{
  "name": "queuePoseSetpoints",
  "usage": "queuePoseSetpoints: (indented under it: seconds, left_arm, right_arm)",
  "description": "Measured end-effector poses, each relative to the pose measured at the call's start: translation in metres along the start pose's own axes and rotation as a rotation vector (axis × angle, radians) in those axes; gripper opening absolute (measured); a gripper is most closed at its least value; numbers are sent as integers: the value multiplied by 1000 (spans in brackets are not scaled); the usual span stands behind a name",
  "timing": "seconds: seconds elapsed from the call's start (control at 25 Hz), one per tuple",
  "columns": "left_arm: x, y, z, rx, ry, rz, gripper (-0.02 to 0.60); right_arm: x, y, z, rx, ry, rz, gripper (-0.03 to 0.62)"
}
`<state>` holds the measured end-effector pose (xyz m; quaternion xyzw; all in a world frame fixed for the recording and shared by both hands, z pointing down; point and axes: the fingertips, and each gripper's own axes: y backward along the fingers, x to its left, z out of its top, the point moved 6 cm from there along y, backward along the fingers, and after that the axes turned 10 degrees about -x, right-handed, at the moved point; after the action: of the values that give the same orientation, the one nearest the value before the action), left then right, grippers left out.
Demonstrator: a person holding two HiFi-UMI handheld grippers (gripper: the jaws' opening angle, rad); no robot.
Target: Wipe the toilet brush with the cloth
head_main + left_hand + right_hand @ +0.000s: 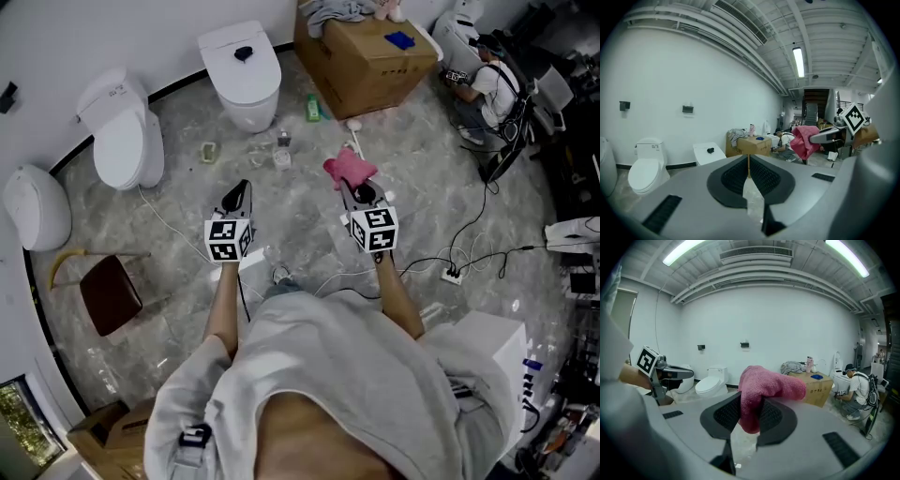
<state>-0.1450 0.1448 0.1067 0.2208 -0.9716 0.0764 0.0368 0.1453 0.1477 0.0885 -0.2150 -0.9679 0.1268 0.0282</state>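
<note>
My right gripper (pixel 354 191) is shut on a pink cloth (pixel 347 168), which bunches up over its jaws (pixel 765 384). A white long-handled item, apparently the toilet brush (pixel 354 129), lies on the marble floor just beyond the cloth, near the cardboard box. My left gripper (pixel 241 192) is held level with the right one, about a hand's width to its left. Its jaws are shut with nothing between them (pixel 749 168). The left gripper view shows the cloth (pixel 803 140) hanging from the right gripper. Both grippers are held above the floor.
Three white toilets (pixel 242 75) (pixel 122 131) (pixel 36 206) stand along the curved wall. A cardboard box (pixel 366 56), a green bottle (pixel 313 107) and small items (pixel 281 150) are on the floor ahead. A red stool (pixel 111 292) is left; cables (pixel 459 258) and a seated person (pixel 492 84) right.
</note>
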Motion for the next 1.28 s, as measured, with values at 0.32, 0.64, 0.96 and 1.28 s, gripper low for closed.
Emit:
queuePoseSetpoints:
  seconds: [0.32, 0.64, 0.96, 1.28]
  left_arm:
    - [28, -54, 1, 26, 8, -97, 28]
    - [35, -88, -13, 78, 13, -132, 28]
    - [39, -138, -37, 172, -2, -109, 28]
    - [74, -232, -64, 246, -1, -46, 28]
  right_arm:
    - [-6, -28, -1, 45, -11, -71, 95]
    - [-21, -51, -15, 83, -46, -77, 95]
    - [-56, -105, -43, 121, -98, -18, 95]
    - [-123, -209, -68, 145, -149, 22, 95]
